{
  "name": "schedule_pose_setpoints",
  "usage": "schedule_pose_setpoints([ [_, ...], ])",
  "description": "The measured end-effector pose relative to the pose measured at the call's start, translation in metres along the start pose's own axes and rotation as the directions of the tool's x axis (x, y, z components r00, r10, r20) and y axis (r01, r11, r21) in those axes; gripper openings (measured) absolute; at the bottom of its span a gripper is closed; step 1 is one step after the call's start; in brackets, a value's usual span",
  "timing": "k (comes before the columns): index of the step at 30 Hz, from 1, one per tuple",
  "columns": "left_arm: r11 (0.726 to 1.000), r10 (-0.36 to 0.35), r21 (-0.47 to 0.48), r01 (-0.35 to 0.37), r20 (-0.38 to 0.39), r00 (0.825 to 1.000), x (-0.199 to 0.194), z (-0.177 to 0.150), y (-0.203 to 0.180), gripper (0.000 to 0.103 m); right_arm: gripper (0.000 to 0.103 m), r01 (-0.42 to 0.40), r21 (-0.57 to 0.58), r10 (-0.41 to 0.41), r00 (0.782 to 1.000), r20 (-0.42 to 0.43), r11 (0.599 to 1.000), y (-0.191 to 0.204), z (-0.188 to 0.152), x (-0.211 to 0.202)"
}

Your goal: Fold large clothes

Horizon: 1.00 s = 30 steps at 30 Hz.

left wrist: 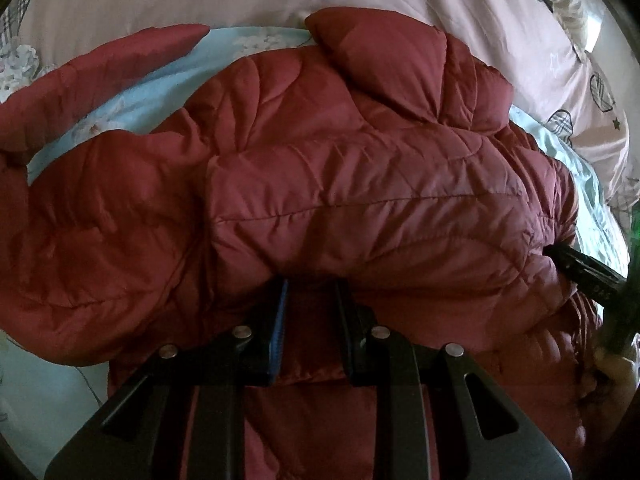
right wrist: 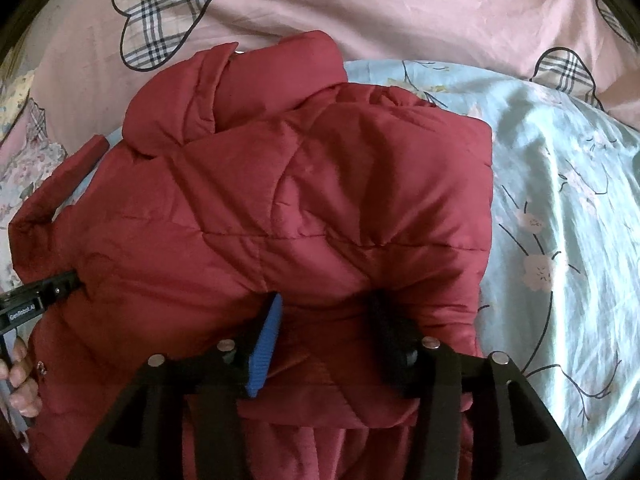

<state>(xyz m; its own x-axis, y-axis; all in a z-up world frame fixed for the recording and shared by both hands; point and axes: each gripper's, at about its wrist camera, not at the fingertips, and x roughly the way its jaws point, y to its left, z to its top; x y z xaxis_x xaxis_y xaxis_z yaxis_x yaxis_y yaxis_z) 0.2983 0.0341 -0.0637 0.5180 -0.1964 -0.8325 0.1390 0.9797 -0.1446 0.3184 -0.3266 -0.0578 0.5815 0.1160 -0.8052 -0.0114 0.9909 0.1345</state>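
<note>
A dark red quilted puffer jacket (left wrist: 340, 184) lies bunched on the bed and fills both views (right wrist: 280, 208). My left gripper (left wrist: 310, 292) is shut on a fold of the jacket's near edge, its tips buried in the fabric. My right gripper (right wrist: 324, 304) is shut on another fold of the same edge. Each gripper shows in the other's view: the right one at the jacket's right side (left wrist: 584, 272), the left one at its left side (right wrist: 44, 296). One sleeve (left wrist: 100, 76) trails to the left.
The jacket rests on a light blue floral sheet (right wrist: 560, 200). A pink duvet with plaid hearts (right wrist: 360, 8) lies behind it. A hand (right wrist: 20, 376) holds the left gripper's handle.
</note>
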Motion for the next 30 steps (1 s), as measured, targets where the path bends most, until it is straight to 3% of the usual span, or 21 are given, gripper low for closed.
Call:
schedule_pose_setpoints([
  [2,1.000,0.011,0.008,-0.011,0.002,1.000,-0.006,0.001,-0.004,0.022,0.066,-0.024,0.005,0.024,1.000,0.005,1.000,0.002,0.000,-0.006],
  [5,0.999,0.042,0.032,-0.042,-0.003,0.999,-0.015,0.002,-0.011,0.026,0.074,-0.057,0.026,0.056,0.998,0.027,0.998,0.005,-0.005,-0.023],
  [8,0.996,0.072,0.044,-0.073,0.015,0.997,-0.028,0.001,-0.012,0.045,0.075,-0.099,0.032,0.097,0.994,0.045,0.995,0.010,-0.010,-0.041],
  [16,0.980,0.180,0.080,-0.184,0.048,0.982,-0.050,0.006,-0.005,0.052,0.082,-0.179,0.031,0.178,0.983,0.036,0.983,0.019,-0.021,-0.063],
  [18,0.967,0.230,0.096,-0.235,0.063,0.971,-0.054,0.012,-0.003,0.057,0.082,-0.190,0.029,0.189,0.982,0.027,0.981,0.022,-0.024,-0.064],
  [21,0.957,0.266,0.093,-0.273,0.085,0.960,-0.060,0.023,0.003,0.074,0.082,-0.207,0.018,0.207,0.978,0.022,0.978,0.027,-0.029,-0.069],
  [22,0.953,0.283,0.089,-0.291,0.092,0.955,-0.062,0.028,0.006,0.079,0.082,-0.218,0.017,0.217,0.976,0.023,0.976,0.028,-0.030,-0.071],
  [25,0.924,0.360,0.086,-0.372,0.131,0.924,-0.069,0.047,0.014,0.081,0.082,-0.226,0.008,0.225,0.974,0.029,0.974,0.032,-0.032,-0.077],
  [30,0.847,0.504,0.100,-0.522,0.159,0.849,-0.060,0.087,0.032,0.085,0.084,-0.236,0.011,0.236,0.971,0.027,0.972,0.033,-0.036,-0.081],
])
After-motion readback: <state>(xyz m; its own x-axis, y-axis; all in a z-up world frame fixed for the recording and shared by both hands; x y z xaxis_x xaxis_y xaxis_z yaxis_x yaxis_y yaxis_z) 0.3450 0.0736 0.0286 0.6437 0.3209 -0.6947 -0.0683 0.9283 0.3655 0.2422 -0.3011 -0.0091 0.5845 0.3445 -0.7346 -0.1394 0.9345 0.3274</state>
